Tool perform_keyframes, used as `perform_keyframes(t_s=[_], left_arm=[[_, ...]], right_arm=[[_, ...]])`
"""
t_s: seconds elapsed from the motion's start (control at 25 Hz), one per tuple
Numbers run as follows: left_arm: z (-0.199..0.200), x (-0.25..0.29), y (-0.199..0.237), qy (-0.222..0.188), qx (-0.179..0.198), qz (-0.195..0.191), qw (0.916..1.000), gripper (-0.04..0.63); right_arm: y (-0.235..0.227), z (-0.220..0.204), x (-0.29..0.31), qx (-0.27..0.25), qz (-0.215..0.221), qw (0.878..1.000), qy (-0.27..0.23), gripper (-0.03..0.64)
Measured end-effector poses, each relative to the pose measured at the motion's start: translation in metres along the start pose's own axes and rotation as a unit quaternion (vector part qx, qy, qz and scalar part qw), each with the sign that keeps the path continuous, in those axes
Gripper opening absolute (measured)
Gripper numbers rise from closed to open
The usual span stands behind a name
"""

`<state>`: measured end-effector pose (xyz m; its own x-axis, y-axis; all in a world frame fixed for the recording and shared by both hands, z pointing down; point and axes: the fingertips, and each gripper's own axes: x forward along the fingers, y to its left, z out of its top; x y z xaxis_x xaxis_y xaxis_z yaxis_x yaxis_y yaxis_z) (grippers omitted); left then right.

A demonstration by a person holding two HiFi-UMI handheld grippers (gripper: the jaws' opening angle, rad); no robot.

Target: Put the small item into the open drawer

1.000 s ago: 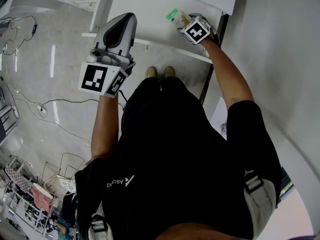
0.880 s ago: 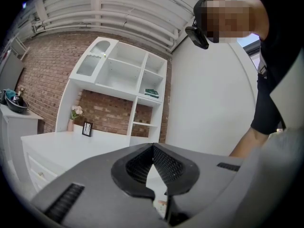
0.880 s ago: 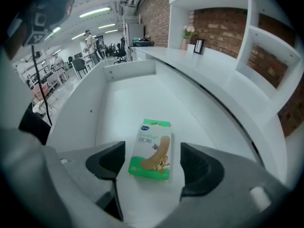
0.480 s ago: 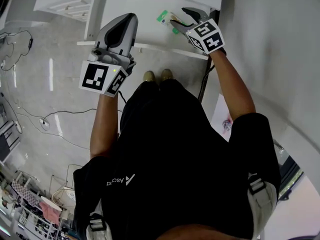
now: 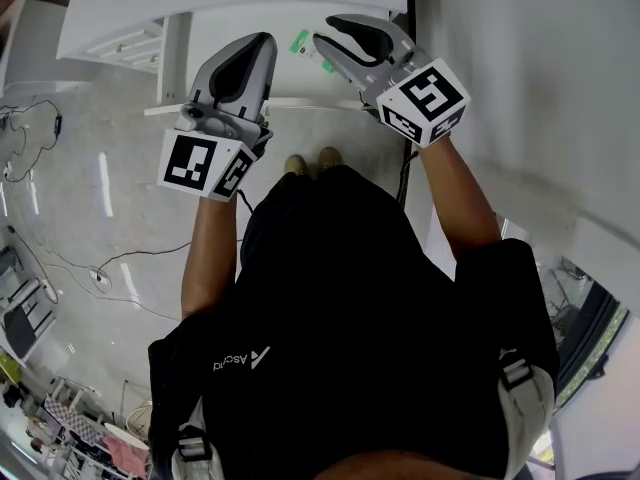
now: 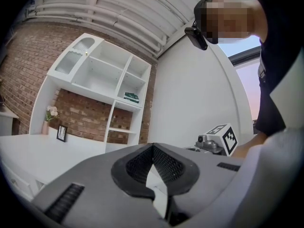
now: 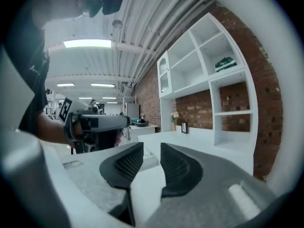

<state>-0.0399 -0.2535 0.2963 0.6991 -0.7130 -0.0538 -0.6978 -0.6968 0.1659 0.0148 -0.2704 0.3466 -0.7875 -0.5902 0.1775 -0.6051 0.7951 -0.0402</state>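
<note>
The small item (image 5: 302,46), a green and white packet, lies on the white desk (image 5: 230,18), just left of my right gripper's tips. My right gripper (image 5: 330,40) is held above the desk edge and points up and across the room. In the right gripper view its jaws (image 7: 151,148) are closing, a narrow gap is left, and nothing is between them. My left gripper (image 5: 258,46) hovers over the desk's front edge, left of the item. Its jaws (image 6: 153,148) are shut on nothing. An open white drawer (image 5: 125,48) juts out at the desk's left end.
A white shelf unit (image 7: 213,80) stands against a brick wall behind the desk. A small picture frame (image 6: 61,133) and a vase (image 6: 46,126) stand on the desktop. The person's feet (image 5: 312,160) are at the desk's front edge. Cables (image 5: 120,258) lie on the floor to the left.
My right gripper has drawn back from the packet, tipped upward and narrowed its jaws. The packet stays on the desk. The left gripper has hardly moved.
</note>
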Motion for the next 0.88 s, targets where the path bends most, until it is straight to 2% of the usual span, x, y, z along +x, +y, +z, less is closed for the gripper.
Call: perform_keyframes(t_s=[0.16,0.36,0.6,0.88], left_arm=[[0.008,0.001,-0.011,-0.006,0.003,-0.011,0.9999,-0.002],[0.016,0.0,-0.026,-0.014,0.007,-0.024,0.9996,-0.002],[0.022,-0.004,-0.037,-0.021,0.011,-0.034,0.9992,-0.002],[0.028,-0.007,-0.05,-0.025,0.014,-0.04,0.9988,-0.002]], right_arm=[[0.013,0.032,-0.015,-0.003,-0.004,0.998,-0.055,0.055],[0.031,0.047,-0.031,-0.011,-0.007,0.995,-0.097,0.005],[0.044,0.056,-0.046,-0.006,-0.01,0.99,-0.141,0.003],[0.048,0.064,-0.06,-0.006,-0.017,0.987,-0.159,0.003]])
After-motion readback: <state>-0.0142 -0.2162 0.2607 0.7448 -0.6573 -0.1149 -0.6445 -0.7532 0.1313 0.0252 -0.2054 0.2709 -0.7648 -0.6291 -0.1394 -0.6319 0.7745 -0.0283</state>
